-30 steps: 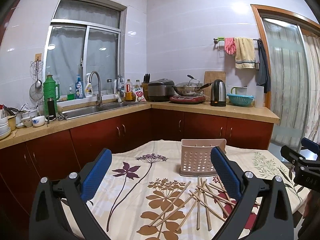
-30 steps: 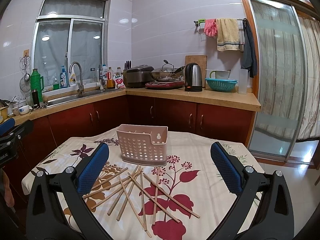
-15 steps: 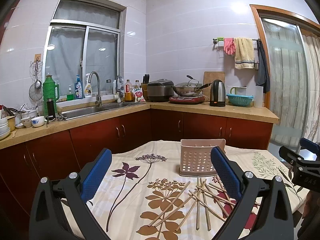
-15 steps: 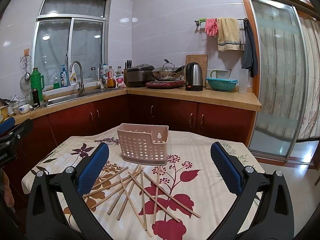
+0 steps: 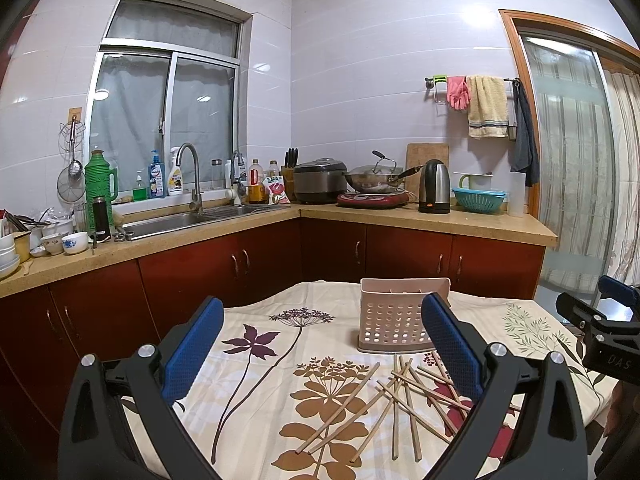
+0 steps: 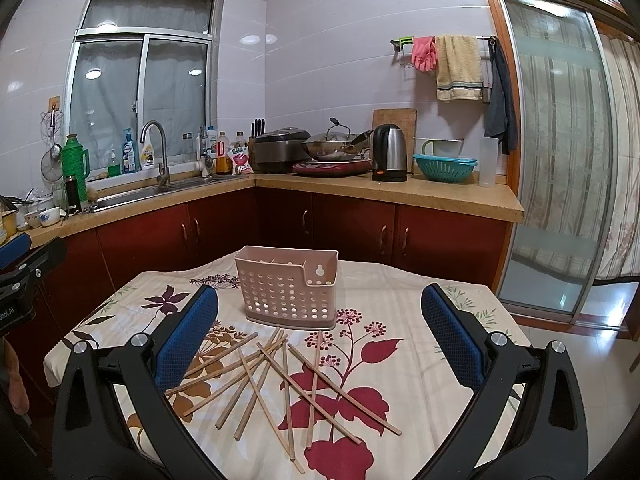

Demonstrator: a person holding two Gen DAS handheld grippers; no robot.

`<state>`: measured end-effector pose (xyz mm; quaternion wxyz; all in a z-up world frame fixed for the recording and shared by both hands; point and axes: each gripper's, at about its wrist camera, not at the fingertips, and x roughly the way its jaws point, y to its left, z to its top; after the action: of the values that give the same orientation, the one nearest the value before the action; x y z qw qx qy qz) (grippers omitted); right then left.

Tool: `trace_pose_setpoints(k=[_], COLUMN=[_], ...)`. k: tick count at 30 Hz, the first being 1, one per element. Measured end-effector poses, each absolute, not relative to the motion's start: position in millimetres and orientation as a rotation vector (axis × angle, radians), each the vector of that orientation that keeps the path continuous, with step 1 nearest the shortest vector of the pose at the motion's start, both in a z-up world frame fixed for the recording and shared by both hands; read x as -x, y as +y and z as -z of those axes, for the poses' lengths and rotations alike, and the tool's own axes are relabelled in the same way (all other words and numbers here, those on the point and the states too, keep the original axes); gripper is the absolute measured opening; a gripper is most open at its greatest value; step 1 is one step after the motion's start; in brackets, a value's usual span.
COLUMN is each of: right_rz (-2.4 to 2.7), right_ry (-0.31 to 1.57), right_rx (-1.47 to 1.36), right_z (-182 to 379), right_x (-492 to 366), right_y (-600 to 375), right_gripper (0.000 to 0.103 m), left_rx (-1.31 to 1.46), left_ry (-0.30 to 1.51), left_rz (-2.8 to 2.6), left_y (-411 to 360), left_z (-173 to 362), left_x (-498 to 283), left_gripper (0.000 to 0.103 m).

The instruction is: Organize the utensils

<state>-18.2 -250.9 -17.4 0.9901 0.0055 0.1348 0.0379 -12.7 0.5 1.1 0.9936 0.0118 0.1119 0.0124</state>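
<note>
A: Wooden chopsticks (image 6: 276, 376) lie crossed on the tablecloth (image 6: 420, 320), just ahead of the right gripper (image 6: 319, 336), below its wide-apart pads. Pink holder (image 6: 286, 288) beyond, nothing seen inside.
B: Left gripper (image 5: 322, 346)?
A: Wide too, empty. Nothing shifted vs 1 s ago; sorting not begun.
</note>
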Motion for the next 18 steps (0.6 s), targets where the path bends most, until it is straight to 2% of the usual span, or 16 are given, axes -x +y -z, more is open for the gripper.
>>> trace_pose_setpoints(k=[18], right_rz=[-0.078], right_ry=[0.272], right_rx=[-0.007], right_z=[21.5], right_x=[19.0], right_y=[-248.0], right_gripper=[0.099], left_rx=[-0.025], left_ry=[0.223], left_rz=[-0.025], left_y=[1.2], left_z=[0.3], left_x=[12.7], left_gripper=[0.097])
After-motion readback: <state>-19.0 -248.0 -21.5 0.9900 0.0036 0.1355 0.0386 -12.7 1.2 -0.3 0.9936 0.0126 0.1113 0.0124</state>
